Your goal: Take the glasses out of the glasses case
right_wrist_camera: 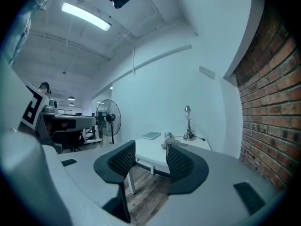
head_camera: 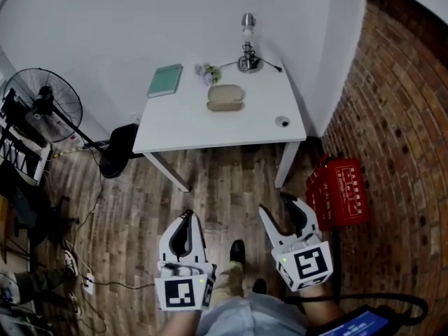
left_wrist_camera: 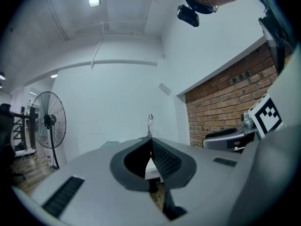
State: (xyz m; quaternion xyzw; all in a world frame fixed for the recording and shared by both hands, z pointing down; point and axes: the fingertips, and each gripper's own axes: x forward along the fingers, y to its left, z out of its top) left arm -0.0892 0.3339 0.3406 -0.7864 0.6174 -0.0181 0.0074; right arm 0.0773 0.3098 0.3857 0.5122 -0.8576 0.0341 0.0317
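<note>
Beige glasses case (head_camera: 225, 97) sat well ahead of the left gripper (head_camera: 186, 217), jaws together on nothing. I logged the right gripper (head_camera: 282, 211) with jaws apart, empty.

no readable text, red crate (head_camera: 339, 187) print illegible

"How does the left gripper (head_camera: 186, 219) stand?"
"Held low and pointing level, its jaws closed together on nothing."
"And the right gripper (head_camera: 283, 212)?"
"Level beside it, with its jaws wide apart and empty."
</note>
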